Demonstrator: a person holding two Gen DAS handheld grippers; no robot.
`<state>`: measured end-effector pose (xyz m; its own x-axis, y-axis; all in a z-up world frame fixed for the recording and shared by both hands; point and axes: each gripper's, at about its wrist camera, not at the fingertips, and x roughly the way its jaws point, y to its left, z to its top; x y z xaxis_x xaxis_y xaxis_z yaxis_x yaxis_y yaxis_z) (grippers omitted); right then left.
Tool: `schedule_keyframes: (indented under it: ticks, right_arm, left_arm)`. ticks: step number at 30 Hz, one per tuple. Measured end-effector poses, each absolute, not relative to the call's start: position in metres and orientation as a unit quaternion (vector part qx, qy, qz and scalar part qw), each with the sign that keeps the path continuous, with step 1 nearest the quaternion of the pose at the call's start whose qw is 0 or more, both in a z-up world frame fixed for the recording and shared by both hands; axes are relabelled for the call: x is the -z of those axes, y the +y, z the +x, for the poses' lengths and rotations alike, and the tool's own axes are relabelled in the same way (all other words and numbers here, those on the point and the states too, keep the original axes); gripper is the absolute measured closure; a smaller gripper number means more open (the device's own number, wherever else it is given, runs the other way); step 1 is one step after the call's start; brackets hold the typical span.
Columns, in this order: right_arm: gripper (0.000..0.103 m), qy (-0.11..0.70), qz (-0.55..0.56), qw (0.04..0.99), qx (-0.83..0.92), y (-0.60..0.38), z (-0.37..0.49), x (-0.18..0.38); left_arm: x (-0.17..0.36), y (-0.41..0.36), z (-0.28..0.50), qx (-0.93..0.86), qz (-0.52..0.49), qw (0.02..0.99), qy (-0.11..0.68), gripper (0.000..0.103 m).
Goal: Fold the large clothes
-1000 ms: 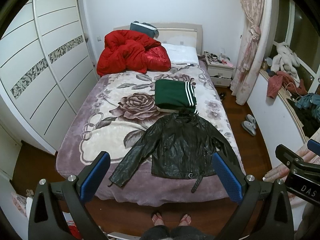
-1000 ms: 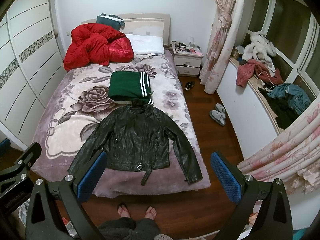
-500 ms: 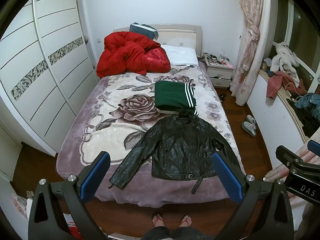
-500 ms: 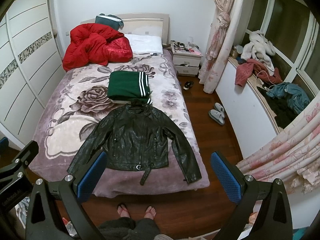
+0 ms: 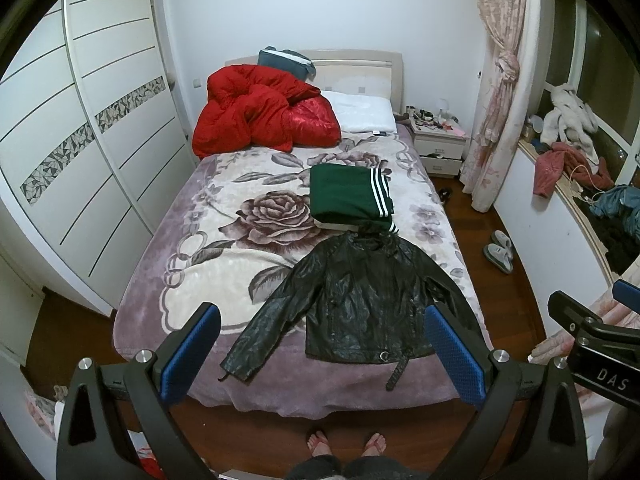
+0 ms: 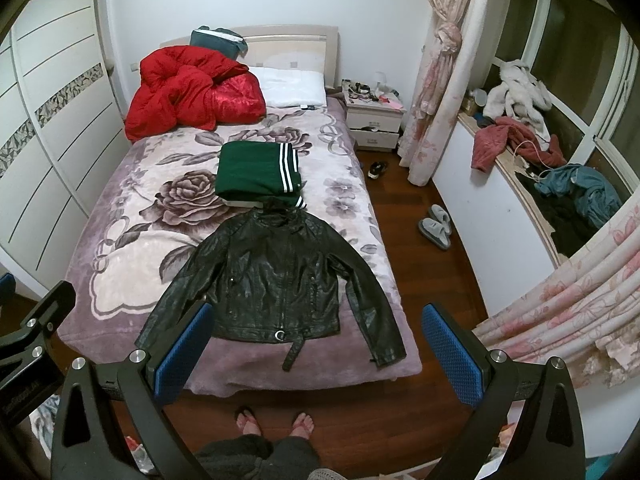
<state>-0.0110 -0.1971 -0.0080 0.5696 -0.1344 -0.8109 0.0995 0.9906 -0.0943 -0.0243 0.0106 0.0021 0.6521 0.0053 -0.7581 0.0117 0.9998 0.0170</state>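
So a black leather jacket [image 5: 372, 304] is lying face up and spread flat at the foot end of the bed [image 5: 208, 280], both sleeves angled out to the sides and its belt strap dangling over the blanket's front edge. Its collar is just touching a folded green garment with white stripes [image 5: 348, 196] that's sitting further up the bed, right of the big rose print. Up by the headboard a red duvet [image 5: 260, 116] is bunched into a heap next to a white pillow [image 5: 360, 116].

The left claw [image 5: 320, 352] is hanging in the air above the floor in front of the bed, blue pads spread wide apart and gripping nothing. The right claw [image 6: 316, 352] is doing the same thing just beside it, fingers wide and empty too. Each one is peeking into the edge of the other's camera, so they're being held side by side.

The person is standing at the foot of the bed, and their feet in sandals [image 6: 276, 426] are showing on the wood floor.

Off to the right, a pair of grey slippers [image 6: 436, 224] is sitting on the floor, a nightstand [image 6: 374, 120] is holding a bunch of small clutter, and clothes are piling up on the window ledge [image 6: 516, 140] behind the floral curtains.
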Motion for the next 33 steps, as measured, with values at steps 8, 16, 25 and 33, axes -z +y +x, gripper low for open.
schedule_keyframes:
  ticks: [8, 16, 25, 33]
  right_arm:
    - [0.000, 0.477, 0.003, 0.875, 0.077, -0.194, 0.012, 0.018]
    - [0.000, 0.538, 0.064, 0.823, 0.170, -0.268, 0.092, 0.163]
    - [0.000, 0.628, 0.236, 0.689, 0.273, -0.443, 0.125, 0.396]
    - [0.000, 0.619, 0.420, 0.558, 0.359, -0.574, 0.067, 0.603]
  left_arm:
    - [0.022, 0.023, 0.019, -0.013, 0.030, 0.913, 0.406, 0.000]
    - [0.122, 0.031, 0.101, -0.025, 0.066, 0.889, 0.452, 0.000]
    - [0.306, -0.008, 0.183, -0.060, 0.100, 0.827, 0.550, 0.000]
    - [0.450, -0.042, 0.220, -0.072, 0.123, 0.772, 0.619, 0.000]
